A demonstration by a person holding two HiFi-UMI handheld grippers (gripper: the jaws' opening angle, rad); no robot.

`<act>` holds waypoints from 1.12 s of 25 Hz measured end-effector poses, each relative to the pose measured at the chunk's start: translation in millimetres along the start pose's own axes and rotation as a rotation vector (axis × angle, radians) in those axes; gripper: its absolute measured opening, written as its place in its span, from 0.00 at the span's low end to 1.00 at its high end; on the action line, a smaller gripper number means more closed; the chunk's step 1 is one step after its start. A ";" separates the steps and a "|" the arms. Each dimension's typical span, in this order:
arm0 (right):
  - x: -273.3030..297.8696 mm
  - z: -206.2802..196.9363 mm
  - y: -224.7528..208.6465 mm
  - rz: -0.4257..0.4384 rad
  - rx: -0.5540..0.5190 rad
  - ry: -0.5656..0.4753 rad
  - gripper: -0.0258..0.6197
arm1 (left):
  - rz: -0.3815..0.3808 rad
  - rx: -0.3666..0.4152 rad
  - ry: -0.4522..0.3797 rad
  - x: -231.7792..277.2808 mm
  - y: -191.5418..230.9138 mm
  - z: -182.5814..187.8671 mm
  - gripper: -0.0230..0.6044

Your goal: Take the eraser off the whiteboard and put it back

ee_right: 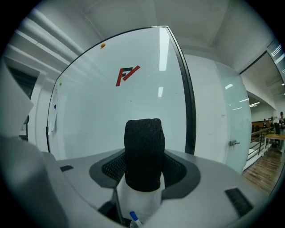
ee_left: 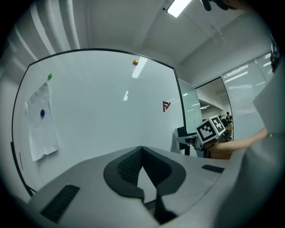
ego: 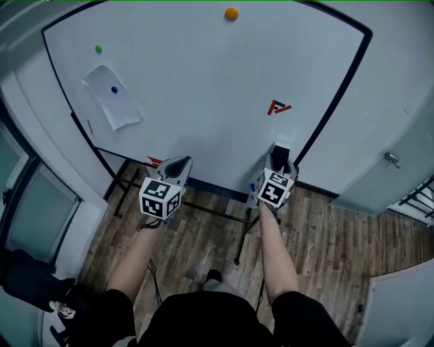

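The eraser (ego: 280,150), black felt over a white body, stands upright against the lower right of the whiteboard (ego: 203,88), close to its black frame. My right gripper (ego: 280,158) is around it. In the right gripper view the eraser (ee_right: 143,147) fills the gap between the jaws and the pads (ee_right: 114,167) lie against its sides; the right gripper (ee_right: 143,156) points almost level at the board. My left gripper (ego: 178,162) hovers at the board's lower edge further left, fingertips together, empty. The left gripper (ee_left: 142,149) faces bare board.
A paper sheet (ego: 113,97) is pinned by a blue magnet (ego: 114,89) at the board's left. A green magnet (ego: 98,49), an orange magnet (ego: 231,13) and a red logo (ego: 278,107) are also on it. A blue-capped marker (ee_right: 133,218) lies below the eraser. A door (ego: 392,159) stands to the right.
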State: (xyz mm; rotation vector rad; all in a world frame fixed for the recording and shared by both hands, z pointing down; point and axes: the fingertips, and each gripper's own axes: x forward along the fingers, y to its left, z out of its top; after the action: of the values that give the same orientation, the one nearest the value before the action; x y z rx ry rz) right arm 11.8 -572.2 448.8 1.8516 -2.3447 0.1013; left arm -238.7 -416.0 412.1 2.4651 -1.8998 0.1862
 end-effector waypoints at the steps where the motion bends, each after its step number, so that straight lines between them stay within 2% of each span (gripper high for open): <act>1: -2.9 -0.6 0.6 0.006 -0.003 -0.001 0.41 | 0.001 -0.002 -0.001 -1.9 -0.3 0.3 0.07; 14: -85.4 1.7 14.3 0.109 -0.050 -0.035 0.41 | -0.012 -0.009 -0.037 -47.7 -34.2 6.9 0.06; 21: -150.4 10.0 24.8 0.205 -0.096 -0.063 0.41 | 0.067 -0.027 -0.050 -91.4 -48.9 10.7 0.07; 24: -179.5 13.9 22.7 0.220 -0.103 -0.069 0.41 | 0.073 -0.031 -0.048 -108.4 -64.0 12.7 0.06; 28: -212.9 18.3 22.3 0.228 -0.113 -0.081 0.41 | 0.070 -0.032 -0.007 -129.3 -83.8 9.3 0.07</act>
State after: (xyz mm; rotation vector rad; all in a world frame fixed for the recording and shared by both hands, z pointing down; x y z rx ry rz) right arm 36.7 -365.1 397.5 1.5616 -2.5513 -0.0809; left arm -189.5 -271.0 393.4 2.3846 -1.9770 0.1476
